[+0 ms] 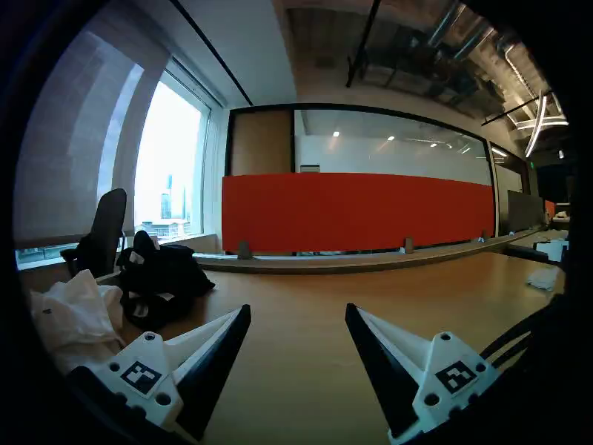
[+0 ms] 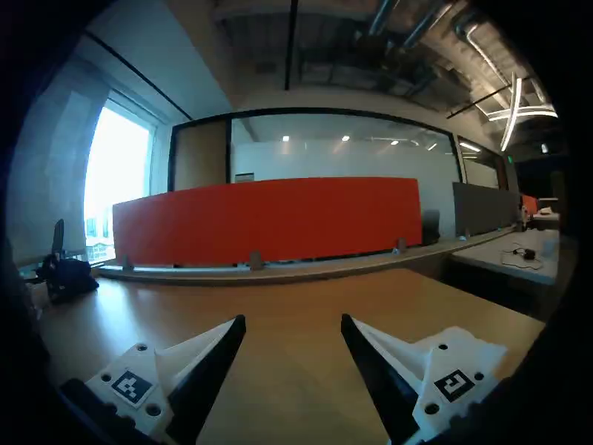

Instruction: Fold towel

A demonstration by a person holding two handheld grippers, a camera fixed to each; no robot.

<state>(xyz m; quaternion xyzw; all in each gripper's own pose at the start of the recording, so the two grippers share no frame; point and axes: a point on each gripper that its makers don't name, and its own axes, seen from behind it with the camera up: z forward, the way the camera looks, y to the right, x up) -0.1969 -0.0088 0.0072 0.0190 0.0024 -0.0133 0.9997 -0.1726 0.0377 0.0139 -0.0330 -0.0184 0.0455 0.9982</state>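
Note:
In the left gripper view a crumpled white cloth [image 1: 74, 315], likely the towel, lies at the left on the wooden desk [image 1: 333, 297]. My left gripper [image 1: 296, 315] hovers low over the desk to the right of the cloth, open, with nothing between its fingers. In the right gripper view my right gripper [image 2: 293, 320] is also open and empty, held just above the bare wooden desk [image 2: 296, 297].
A black bundle of fabric [image 1: 159, 278] sits beside the white cloth; it appears far left as a dark bundle [image 2: 67, 278]. A red partition [image 1: 356, 211] runs along the desk's far edge. A black chair [image 1: 100, 237] stands by the window. Another desk [image 2: 519, 259] lies to the right.

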